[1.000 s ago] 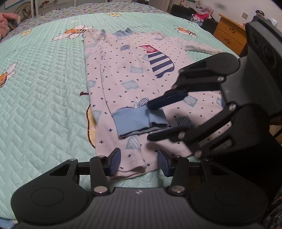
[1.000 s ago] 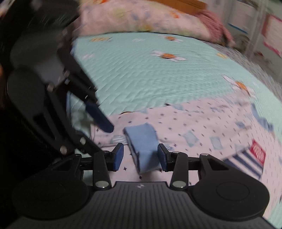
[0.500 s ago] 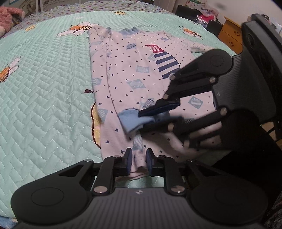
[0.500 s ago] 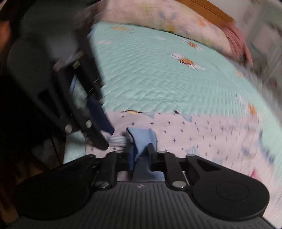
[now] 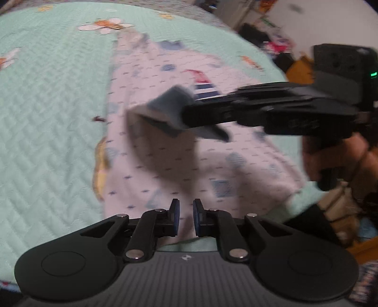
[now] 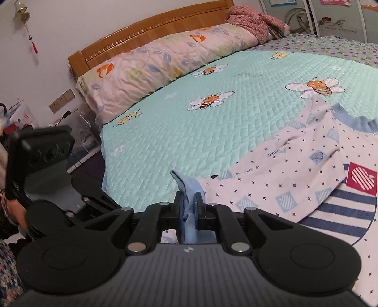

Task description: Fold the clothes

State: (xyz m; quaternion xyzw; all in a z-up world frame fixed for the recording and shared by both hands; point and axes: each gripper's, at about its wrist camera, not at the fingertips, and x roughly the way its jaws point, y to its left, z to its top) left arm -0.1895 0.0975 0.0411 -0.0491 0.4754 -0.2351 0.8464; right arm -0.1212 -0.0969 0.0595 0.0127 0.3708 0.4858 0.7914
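Note:
A white long-sleeved shirt (image 5: 165, 165) with small blue stars and a striped print lies flat on the mint quilted bed (image 5: 47, 118). My left gripper (image 5: 185, 217) sits at the shirt's near hem, its jaws nearly together with the hem fabric pinched between them. My right gripper (image 5: 186, 115) comes in from the right and is shut on the sleeve's light blue cuff (image 5: 167, 106), holding it above the shirt body. In the right wrist view the blue cuff (image 6: 189, 186) stands up between the pads of the right gripper (image 6: 188, 205), and the sleeve trails back across the shirt (image 6: 295, 184).
A long floral pillow (image 6: 153, 66) lies against the wooden headboard (image 6: 146, 30), with a pink heap of clothes (image 6: 250, 21) at its far end. The bed's edge (image 6: 104, 165) drops off to the left. A hand (image 5: 330, 160) holds the right gripper.
Both grippers have closed, the left on the hem and the right on the blue cuff. The right gripper has rolled and risen, lifting the cuff and sleeve off the shirt.

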